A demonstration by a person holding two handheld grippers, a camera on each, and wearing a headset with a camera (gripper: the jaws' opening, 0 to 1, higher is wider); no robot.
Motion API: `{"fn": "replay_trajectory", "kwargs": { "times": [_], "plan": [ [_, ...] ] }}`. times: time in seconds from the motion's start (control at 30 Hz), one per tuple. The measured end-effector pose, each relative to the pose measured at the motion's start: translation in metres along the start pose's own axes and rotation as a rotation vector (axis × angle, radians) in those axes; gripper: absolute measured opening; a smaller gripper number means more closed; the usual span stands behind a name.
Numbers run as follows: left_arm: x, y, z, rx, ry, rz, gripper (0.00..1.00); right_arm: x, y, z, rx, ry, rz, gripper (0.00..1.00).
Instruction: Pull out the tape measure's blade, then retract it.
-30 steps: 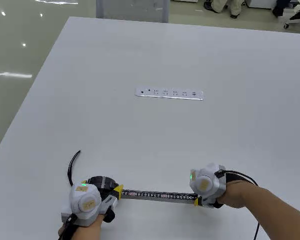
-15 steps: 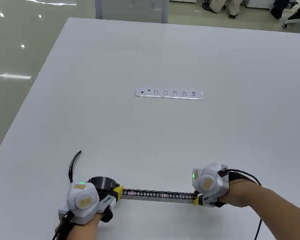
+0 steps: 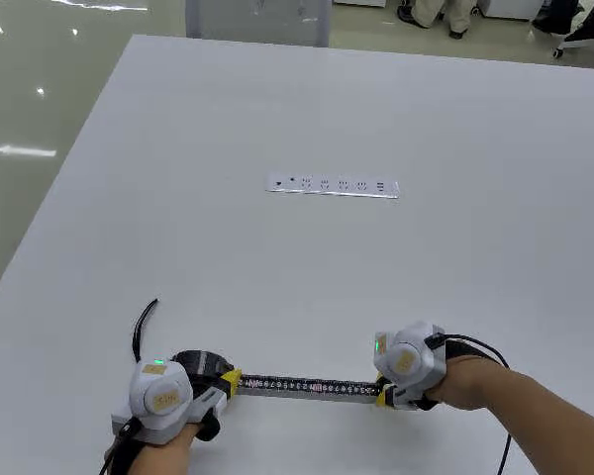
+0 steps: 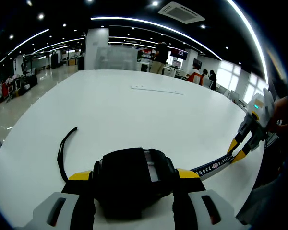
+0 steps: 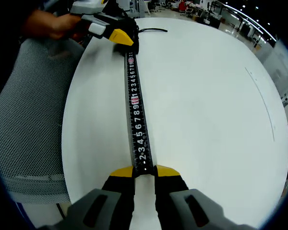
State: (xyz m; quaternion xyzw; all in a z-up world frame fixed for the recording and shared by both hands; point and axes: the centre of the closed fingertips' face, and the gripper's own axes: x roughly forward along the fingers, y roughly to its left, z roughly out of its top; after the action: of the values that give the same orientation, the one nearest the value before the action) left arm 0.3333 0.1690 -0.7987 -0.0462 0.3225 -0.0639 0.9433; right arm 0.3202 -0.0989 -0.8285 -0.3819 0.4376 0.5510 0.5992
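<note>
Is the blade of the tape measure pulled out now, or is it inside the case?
Pulled out. The blade stretches from the case, held by the left gripper, to the right gripper shut on its end.

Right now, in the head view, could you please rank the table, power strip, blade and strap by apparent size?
Largest to smallest:
1. the table
2. the blade and the power strip: they look about alike in length, and the blade lies nearer the camera, so I won't rank them
3. the strap
</note>
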Motion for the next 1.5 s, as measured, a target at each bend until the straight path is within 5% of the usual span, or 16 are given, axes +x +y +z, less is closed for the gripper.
{"fn": "replay_trajectory", "kwargs": {
  "times": [1.17,1.5],
  "plan": [
    [0.000,0.000,-0.001,0.001,0.005,-0.008,0.63,0.007,-0.003,0.017,-0.010,-0.026,-0.004,0.14],
    [-0.001,0.000,0.000,0.003,-0.003,-0.019,0.63,0.012,0.001,0.036,-0.022,-0.049,0.007,0.14]
  ]
}}
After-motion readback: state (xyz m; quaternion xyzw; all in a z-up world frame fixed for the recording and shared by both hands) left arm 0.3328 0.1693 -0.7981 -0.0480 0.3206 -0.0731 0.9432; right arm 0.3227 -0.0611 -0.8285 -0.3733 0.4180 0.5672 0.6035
